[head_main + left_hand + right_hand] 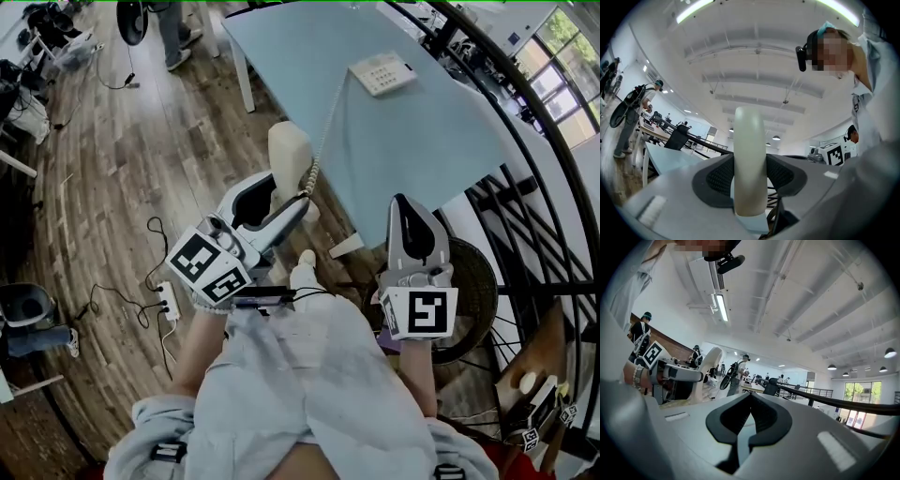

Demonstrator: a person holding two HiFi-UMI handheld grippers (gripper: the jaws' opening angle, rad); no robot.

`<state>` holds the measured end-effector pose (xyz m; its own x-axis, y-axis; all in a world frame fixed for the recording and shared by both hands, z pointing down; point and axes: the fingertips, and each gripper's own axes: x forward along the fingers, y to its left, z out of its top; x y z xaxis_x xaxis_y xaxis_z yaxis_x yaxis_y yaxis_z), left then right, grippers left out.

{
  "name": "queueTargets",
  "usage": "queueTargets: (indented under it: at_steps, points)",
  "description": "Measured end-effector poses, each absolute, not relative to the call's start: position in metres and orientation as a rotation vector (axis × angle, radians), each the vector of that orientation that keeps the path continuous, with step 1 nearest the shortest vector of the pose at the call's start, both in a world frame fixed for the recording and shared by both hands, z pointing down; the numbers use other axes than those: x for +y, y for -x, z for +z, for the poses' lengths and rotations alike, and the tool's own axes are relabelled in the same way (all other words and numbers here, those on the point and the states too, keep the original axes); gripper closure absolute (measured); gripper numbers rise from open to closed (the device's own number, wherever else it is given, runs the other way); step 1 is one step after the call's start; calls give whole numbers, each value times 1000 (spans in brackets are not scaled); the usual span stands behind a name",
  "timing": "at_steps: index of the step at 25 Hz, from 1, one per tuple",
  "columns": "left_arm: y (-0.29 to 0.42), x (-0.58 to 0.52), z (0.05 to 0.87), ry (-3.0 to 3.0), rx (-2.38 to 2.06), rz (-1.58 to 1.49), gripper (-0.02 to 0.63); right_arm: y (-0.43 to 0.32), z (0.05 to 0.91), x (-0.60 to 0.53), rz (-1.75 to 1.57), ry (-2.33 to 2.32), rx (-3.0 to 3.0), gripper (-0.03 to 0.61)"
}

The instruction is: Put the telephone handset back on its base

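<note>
My left gripper point(281, 204) is shut on a cream telephone handset point(289, 157), held off the table's near-left edge over the wooden floor. In the left gripper view the handset point(750, 161) stands upright between the jaws of that gripper point(750, 180). A coiled cord point(325, 127) runs from the handset up to the telephone base point(382, 73), which lies on the light blue table point(422, 141) at its far side. My right gripper point(413, 225) hovers at the table's near edge, shut and empty; its own view shows the jaws of the gripper point(751, 401) closed together, with the handset point(708, 364) off to the left.
A black curved railing point(525, 131) runs along the right of the table. A round black wire basket point(480, 291) sits below the right gripper. A power strip point(169, 300) with cables lies on the floor at left. A person's legs point(173, 33) stand at the far left.
</note>
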<state>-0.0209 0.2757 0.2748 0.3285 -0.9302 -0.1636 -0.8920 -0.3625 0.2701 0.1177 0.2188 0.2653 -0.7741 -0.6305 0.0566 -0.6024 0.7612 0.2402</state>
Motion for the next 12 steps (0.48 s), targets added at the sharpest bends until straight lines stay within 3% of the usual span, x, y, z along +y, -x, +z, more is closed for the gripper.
queueTargets:
  at_steps: [12]
  points:
    - [62, 192, 274, -2406, -1723, -461, 407, -66, 268, 126, -293, -897, -2850, 572]
